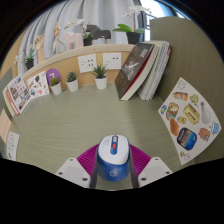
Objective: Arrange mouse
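Note:
A blue and white mouse (112,156) with a red wheel strip sits between the two fingers of my gripper (112,162), its nose pointing away from me. The magenta pads (88,158) press against both of its sides, so the gripper is shut on it. The mouse's rear end is hidden low between the fingers. The greenish table top (100,115) stretches out beyond the mouse.
Leaning books (140,68) stand at the back right. Three small potted plants (100,76) line the back wall. A picture card (190,118) lies at the right of the table, and another card (25,90) leans at the left.

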The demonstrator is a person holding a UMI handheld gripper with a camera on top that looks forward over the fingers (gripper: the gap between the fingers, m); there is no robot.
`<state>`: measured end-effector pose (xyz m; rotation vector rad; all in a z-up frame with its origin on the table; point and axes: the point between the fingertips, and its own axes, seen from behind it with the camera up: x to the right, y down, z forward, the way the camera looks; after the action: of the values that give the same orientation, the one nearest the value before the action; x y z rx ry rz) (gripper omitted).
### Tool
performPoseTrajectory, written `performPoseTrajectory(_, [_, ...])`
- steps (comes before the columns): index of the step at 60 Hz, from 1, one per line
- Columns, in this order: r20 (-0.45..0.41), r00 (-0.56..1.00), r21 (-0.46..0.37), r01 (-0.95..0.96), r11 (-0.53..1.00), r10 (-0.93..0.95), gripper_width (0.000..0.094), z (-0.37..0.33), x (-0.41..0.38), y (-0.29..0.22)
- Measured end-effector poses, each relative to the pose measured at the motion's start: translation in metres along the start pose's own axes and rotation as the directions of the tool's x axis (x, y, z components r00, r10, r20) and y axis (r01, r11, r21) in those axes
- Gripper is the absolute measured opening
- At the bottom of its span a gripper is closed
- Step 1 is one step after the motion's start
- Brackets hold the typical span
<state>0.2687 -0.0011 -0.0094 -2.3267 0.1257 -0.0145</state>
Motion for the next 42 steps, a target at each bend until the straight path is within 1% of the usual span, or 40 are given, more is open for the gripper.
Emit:
performPoseTrajectory(4, [-0.002, 1.0, -0.017, -0.001, 1.0, 0.001, 0.0464, 0.0, 0.0, 0.001])
performPoseTrajectory(8, [-0.013, 1.0, -0.042, -0.002, 0.999, 0.002, 0.0397, 0.0, 0.001, 0.002])
performPoseTrajectory(9, [-0.019, 1.0, -0.047, -0.002, 0.999, 0.001, 0.0395, 0.0, 0.001, 0.001])
performPoseTrajectory(10, [-0.026, 1.0, -0.056, -0.001, 0.998, 0.0, 0.0444, 0.0, 0.001, 0.002])
performPoseTrajectory(11, [-0.035, 0.999, -0.063, 0.002, 0.998, -0.004, 0.0363, 0.0, 0.002, 0.001])
performPoseTrajectory(15, [-0.087, 0.996, -0.104, 0.005, 0.995, -0.014, 0.0361, -0.003, 0.004, -0.001])
performPoseTrajectory(18, [-0.126, 0.992, -0.096, 0.001, 0.995, -0.013, 0.0362, -0.011, 0.001, -0.014])
performPoseTrajectory(20, [-0.153, 0.988, -0.07, 0.002, 0.998, -0.012, 0.0364, -0.022, -0.004, -0.03])
performPoseTrajectory(23, [-0.178, 0.984, -0.004, -0.007, 1.0, 0.006, 0.0365, -0.046, -0.021, -0.064])
performPoseTrajectory(30, [-0.187, 0.981, 0.176, -0.022, 0.984, 0.055, 0.0363, -0.121, -0.093, -0.149])
performPoseTrajectory(34, [-0.152, 0.987, 0.265, -0.015, 0.964, 0.057, 0.0362, -0.162, -0.154, -0.187])
performPoseTrajectory(38, [-0.093, 0.995, 0.319, -0.014, 0.948, 0.046, 0.0361, -0.193, -0.225, -0.212])
performPoseTrajectory(42, [-0.028, 1.0, 0.356, -0.001, 0.934, 0.012, 0.0363, -0.211, -0.3, -0.222])
